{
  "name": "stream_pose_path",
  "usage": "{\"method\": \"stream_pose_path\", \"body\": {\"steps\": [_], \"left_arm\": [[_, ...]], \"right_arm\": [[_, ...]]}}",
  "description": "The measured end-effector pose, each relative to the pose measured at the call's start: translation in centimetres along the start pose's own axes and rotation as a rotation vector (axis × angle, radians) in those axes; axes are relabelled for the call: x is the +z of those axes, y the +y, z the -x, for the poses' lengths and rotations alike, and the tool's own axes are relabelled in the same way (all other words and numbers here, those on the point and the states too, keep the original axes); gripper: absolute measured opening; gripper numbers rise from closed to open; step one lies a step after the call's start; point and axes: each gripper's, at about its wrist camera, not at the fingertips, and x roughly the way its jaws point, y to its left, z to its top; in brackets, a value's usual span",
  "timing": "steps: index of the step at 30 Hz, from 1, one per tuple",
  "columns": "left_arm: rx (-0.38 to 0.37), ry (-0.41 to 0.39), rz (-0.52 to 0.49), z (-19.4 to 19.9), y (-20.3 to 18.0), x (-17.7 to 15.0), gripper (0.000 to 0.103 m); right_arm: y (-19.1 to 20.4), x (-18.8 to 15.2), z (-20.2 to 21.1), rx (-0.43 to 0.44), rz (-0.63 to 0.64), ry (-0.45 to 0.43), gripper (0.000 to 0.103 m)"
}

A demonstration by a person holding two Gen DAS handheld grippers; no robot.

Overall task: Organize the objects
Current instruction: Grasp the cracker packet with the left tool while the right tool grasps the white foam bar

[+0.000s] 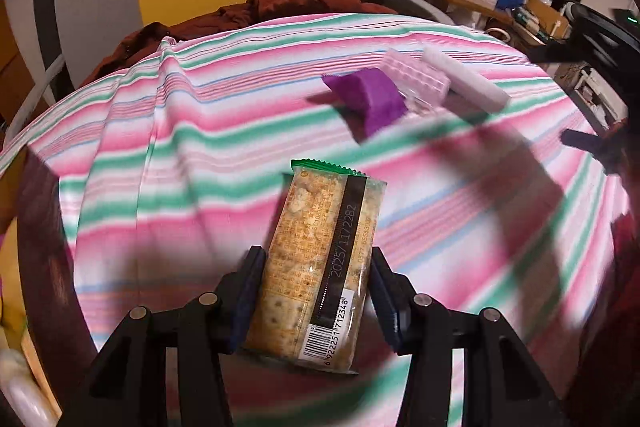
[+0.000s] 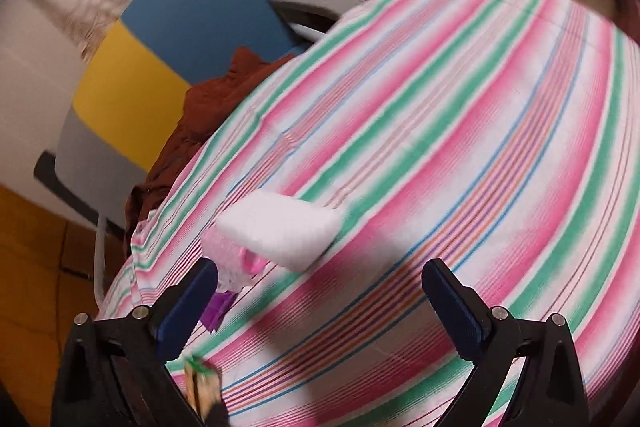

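Cracker packet (image 1: 316, 267) held between the left gripper (image 1: 316, 291) jaws, lifted over the striped cloth (image 1: 160, 155).

Left wrist view: the jaws press on both long sides of the packet, its green-edged end pointing forward. Well ahead and right of the jaws, a purple block (image 1: 370, 97), a clear pink case (image 1: 416, 77) and a white block (image 1: 464, 79) sit side by side in a row, which looks like grouping already done; the packet appears to be what is left to place. No bin or tray shows. Right wrist view, blurred: the right gripper (image 2: 320, 291) is spread wide and empty, the white block (image 2: 280, 231) just ahead between the jaws and the pink case (image 2: 232, 255) by the left jaw.
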Motion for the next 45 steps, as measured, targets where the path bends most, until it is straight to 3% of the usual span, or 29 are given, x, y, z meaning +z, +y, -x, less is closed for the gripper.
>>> {"method": "stream_pose_path", "body": {"steps": [8,19,22,28,31,36,37,38,45], "left_arm": [[0.005,-0.096,-0.061,0.6,-0.5,-2.1,0.051],[-0.021,-0.122,-0.051,0.4,-0.3,-2.4,0.051],[-0.027,-0.128,-0.049,0.4,-0.2,-2.5,0.051],[-0.046,-0.138,-0.038,0.4,0.0,-2.6,0.052],[-0.053,-0.140,-0.036,0.4,0.1,-2.6,0.052],[-0.063,-0.142,-0.033,0.2,0.1,-2.6,0.053],[-0.063,-0.143,-0.034,0.2,0.1,-2.6,0.053],[-0.063,-0.143,-0.033,0.2,0.1,-2.5,0.053],[-0.054,-0.148,-0.042,0.2,0.0,-2.6,0.054]], "right_arm": [[1.2,-0.7,-0.7,-0.048,0.074,0.008,0.103],[3.1,-1.6,-1.9,-0.087,0.200,0.048,0.103],[4.5,-1.8,-2.4,-0.119,0.298,0.080,0.103],[7.6,-1.5,-4.5,-0.327,0.692,0.109,0.103],[8.0,-1.5,-5.9,-0.372,0.789,0.114,0.101],[8.7,-1.0,-6.8,-0.392,0.847,0.061,0.073],[8.7,-0.8,-7.0,-0.391,0.843,0.060,0.056],[8.8,-0.7,-7.2,-0.389,0.834,0.064,0.032],[7.0,-0.8,-4.7,-0.340,0.724,0.079,0.020]]}}
